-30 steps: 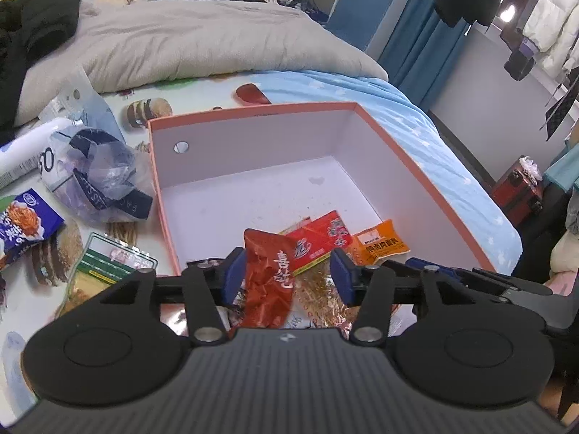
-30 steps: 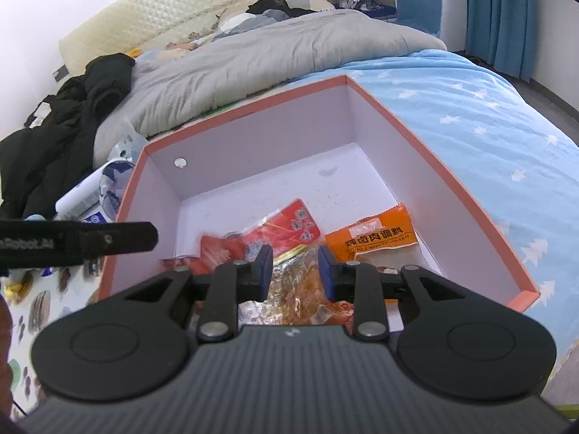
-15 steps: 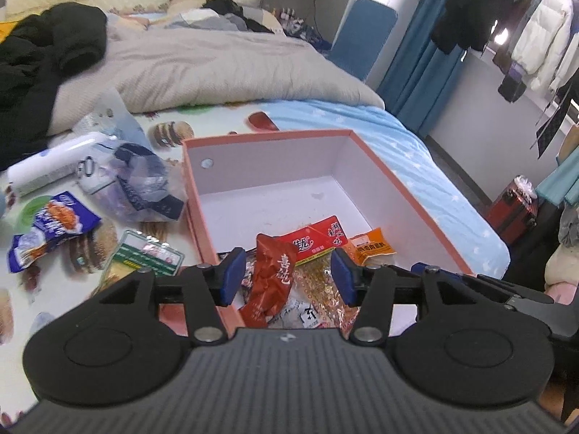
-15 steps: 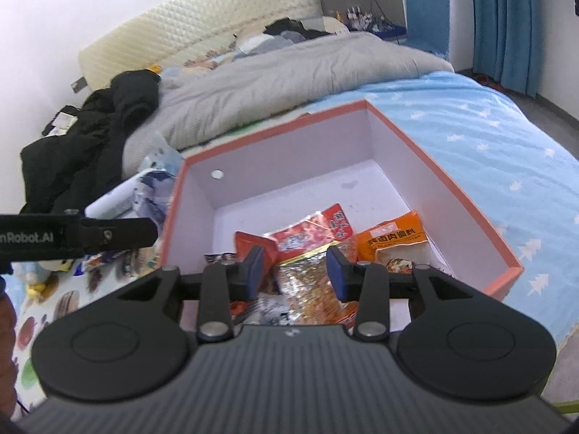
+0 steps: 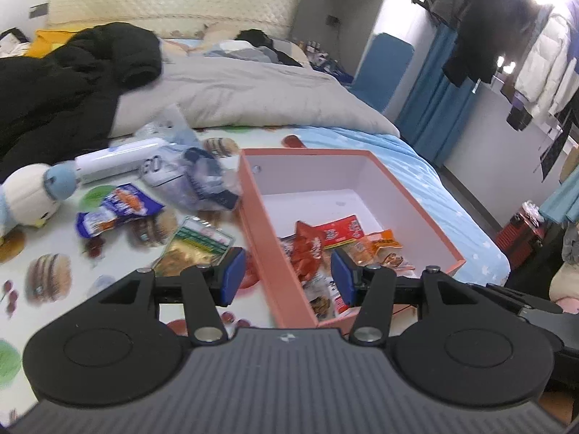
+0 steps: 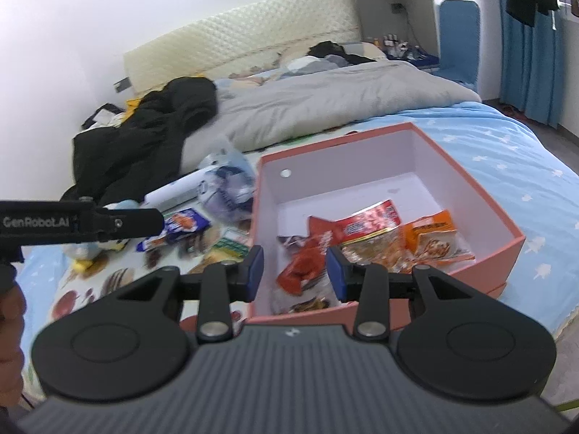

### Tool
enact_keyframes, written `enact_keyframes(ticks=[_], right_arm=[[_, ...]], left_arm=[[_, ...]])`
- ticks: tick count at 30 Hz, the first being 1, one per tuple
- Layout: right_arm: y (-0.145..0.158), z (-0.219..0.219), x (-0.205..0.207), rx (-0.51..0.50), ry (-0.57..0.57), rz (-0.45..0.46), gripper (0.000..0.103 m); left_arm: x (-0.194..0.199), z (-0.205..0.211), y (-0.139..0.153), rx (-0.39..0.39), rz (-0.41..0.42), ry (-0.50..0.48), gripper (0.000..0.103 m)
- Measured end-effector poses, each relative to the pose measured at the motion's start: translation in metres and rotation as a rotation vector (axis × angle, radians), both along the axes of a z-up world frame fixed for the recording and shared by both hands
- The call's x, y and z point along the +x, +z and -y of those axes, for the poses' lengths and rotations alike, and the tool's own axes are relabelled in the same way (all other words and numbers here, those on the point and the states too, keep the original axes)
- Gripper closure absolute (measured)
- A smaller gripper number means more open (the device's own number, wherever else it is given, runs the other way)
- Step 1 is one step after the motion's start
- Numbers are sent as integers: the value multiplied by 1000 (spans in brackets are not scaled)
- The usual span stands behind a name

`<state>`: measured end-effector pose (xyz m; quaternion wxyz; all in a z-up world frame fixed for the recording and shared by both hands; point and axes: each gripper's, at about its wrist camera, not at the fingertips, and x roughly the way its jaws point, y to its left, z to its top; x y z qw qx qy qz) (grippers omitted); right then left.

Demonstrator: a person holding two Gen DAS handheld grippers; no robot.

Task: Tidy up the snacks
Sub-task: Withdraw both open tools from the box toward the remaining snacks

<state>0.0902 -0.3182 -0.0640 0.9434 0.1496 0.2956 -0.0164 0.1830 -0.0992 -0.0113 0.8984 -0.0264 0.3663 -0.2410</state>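
Both units pulled back from box since earlier frame; red packet (image 5: 307,249) now lies inside orange box (image 5: 269,253) on bed. Left hand-held gripper (image 5: 287,276) open, empty. Right hand-held gripper (image 6: 295,271) open, empty. Blue packet (image 5: 115,209), apparently snack, outside box.

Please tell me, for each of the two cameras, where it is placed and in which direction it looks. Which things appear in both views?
Left wrist: sits on the left gripper, looking forward and down at the bed's snacks and the orange box; its own open fingers show, empty.
Right wrist: sits on the right gripper, looking down into the same orange box; its open, empty fingers, the left gripper and a hand show.
Shared: the box, the blue snack packet, the grey duvet.
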Motion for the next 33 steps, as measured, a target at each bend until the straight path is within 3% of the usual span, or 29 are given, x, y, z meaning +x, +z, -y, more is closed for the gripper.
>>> enact_keyframes(ticks=[8,16,27,29,31,33], right_arm=[[6,-36,-26,-20,67,31,61],[-3,-73,-50,-27,154,21,61],[-11,-100,-53,-35,208,11,62],[-13,-101,-50,-38,208,9,37],[-15,-102,-48,-42,205,14,23],[-17,-103,-45,-49,208,14,21]], left_arm=[[-41,-44,1,4,28,66,42],[-78,-86,-13,11,5,150,41],[-78,-118,-34,27,-48,215,41],[-70,-118,-36,32,-52,220,36],[-61,-118,-40,38,-59,219,34],[-50,-117,-45,45,-70,208,32]])
